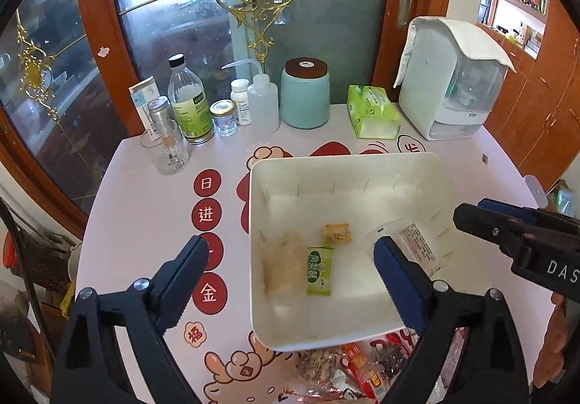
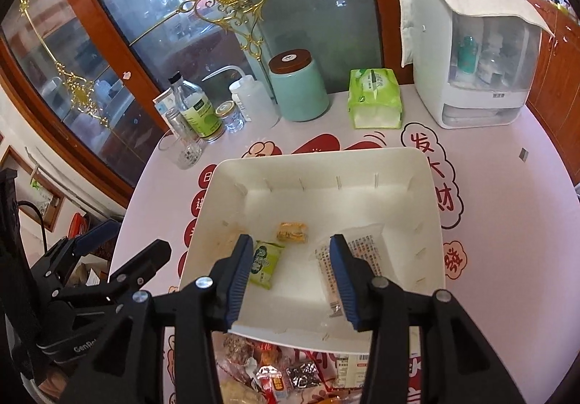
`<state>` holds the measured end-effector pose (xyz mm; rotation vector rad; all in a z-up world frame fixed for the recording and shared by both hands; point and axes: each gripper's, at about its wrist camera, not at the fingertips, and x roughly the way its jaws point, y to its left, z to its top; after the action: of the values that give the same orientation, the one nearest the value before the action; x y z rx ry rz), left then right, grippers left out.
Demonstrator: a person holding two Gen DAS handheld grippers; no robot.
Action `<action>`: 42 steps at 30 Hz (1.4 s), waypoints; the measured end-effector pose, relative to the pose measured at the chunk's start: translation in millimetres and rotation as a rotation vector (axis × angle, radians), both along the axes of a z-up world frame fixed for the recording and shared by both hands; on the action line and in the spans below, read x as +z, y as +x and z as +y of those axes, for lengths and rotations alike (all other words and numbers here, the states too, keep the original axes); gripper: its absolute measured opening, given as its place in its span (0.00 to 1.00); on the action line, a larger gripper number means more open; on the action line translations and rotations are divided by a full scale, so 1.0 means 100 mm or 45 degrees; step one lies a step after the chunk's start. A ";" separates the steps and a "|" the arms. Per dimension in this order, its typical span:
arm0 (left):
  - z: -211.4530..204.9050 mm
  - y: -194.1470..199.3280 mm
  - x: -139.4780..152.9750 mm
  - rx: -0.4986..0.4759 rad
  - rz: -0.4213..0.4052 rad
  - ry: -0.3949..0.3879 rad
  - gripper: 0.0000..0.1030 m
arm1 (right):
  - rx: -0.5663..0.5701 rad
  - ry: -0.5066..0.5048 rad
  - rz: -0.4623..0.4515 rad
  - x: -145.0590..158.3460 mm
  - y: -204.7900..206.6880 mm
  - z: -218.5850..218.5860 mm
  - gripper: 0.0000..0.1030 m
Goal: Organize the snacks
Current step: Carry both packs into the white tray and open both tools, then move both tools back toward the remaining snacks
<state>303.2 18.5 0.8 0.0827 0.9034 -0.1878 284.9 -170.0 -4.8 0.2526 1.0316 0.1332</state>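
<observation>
pink table [image 1: 145, 208] with red cartoon print fills the middle of both views, and square in the centre sits the white bin [image 1: 431, 164], its near rim toward the lower edge of each frame.

left gripper [image 1: 290, 277] comes up from the bottom of the left wrist view, jaws spread wide and holding nothing: one blue pad over bare table left of the bin, the other over the bin's right half. right gripper [image 2: 290, 269] rises from the bottom of its own view, tilted down over the bin's near side, jaws parted to a middling gap, nothing between them. in the left wrist view it pokes in from the right edge as a black snout [image 1: 507, 233], with a bit of the person's hand [image 1: 554, 338] below it at lower right.

inside the bin: a clear packet with printed text [image 2: 366, 244] on the right, partly behind a pad; a pale flat packet [image 1: 282, 266] at left; a green packet [image 1: 319, 270] just beside it; a small yellow packet [image 1: 337, 233] above the green one, apart from it.

below the bin's near rim, a heap of loose snacks [image 2: 275, 371] crowds the bottom edge.
</observation>
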 end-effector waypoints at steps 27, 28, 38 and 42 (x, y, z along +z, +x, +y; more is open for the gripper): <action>0.13 -1.34 0.47 -0.022 -0.072 0.007 0.89 | 0.099 -0.029 -0.098 0.55 -1.14 0.10 0.44; 0.13 -1.42 0.47 -0.027 -0.073 0.006 0.89 | 0.101 -0.029 -0.096 0.55 -1.21 0.10 0.44; 0.10 -2.23 0.34 -0.071 -0.068 0.017 0.89 | 0.170 -0.051 -0.076 0.38 -2.00 0.13 0.44; 0.09 -2.53 0.16 -0.087 -0.042 0.026 0.89 | 0.206 -0.069 -0.057 0.21 -2.34 0.19 0.44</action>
<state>50.0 27.6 16.8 0.1359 0.8700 -0.2403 50.7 -151.4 16.1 0.1159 1.0094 0.2558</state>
